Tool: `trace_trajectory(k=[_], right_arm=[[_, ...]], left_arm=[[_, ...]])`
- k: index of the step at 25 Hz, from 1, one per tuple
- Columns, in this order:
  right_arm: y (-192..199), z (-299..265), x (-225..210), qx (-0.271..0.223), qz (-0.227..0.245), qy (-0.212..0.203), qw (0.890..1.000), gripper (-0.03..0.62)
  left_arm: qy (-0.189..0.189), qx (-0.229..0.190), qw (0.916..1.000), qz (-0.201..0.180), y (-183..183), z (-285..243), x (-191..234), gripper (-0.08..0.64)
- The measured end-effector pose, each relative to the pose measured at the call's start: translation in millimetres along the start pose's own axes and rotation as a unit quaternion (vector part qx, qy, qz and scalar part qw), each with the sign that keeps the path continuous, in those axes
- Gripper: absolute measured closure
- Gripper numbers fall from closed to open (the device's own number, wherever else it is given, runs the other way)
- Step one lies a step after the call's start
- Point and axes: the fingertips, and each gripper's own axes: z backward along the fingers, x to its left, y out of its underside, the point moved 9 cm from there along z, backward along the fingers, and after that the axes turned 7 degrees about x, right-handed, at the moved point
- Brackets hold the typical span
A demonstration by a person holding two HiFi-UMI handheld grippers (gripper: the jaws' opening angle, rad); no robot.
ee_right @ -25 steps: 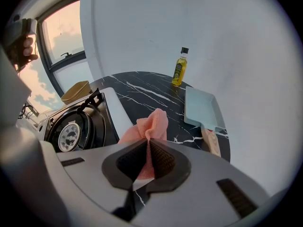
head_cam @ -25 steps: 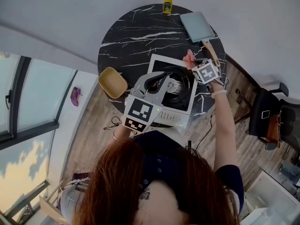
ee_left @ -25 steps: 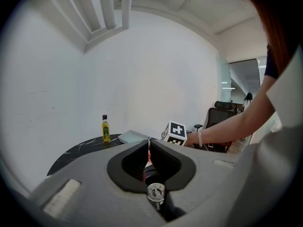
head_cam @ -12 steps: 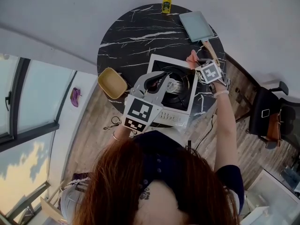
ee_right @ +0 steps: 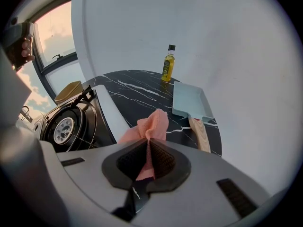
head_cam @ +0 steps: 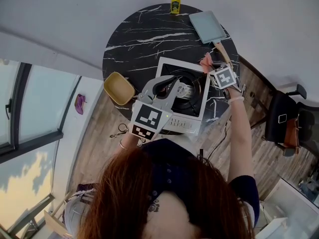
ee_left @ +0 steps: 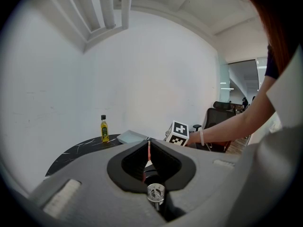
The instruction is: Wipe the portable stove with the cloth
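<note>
Portable stove (head_cam: 182, 91): stands on the round black marbled counter (head_cam: 134, 39), at the edge nearest the person, burner exposed.

Cloth (ee_right: 151, 124): pink, bunched, located at the stove's far right corner. The right claw (ee_right: 148, 143) is clamped on it, with folds protruding beyond the jaw tips. Whether the cloth touches the stove's white rim cannot be determined.

Left claw (ee_left: 148, 143): jaws pressed together with nothing between them, held raised over the stove's near left portion.

Beyond the stove: a yellow oil bottle (head_cam: 175, 1) at the counter's far edge. Right of the stove's far side: a blue-grey pan (head_cam: 208, 26) with a wooden handle. Left of the stove: a yellow bowl (head_cam: 118, 87).
</note>
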Motion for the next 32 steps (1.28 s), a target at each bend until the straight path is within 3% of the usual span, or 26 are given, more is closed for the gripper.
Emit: trace_trajectory(k=[21,32], right_arm=[[14,7,15,-0.005,0.009,0.045,0.999,0.571],[22,12,28,-0.002,0.007,0.049,0.999,0.571]], left_arm=[[0.016,-0.004,0.9998,-0.011,1,6,-7,0.537],[0.024,-0.009,0.9995,-0.016,2,12,-12,0.537]])
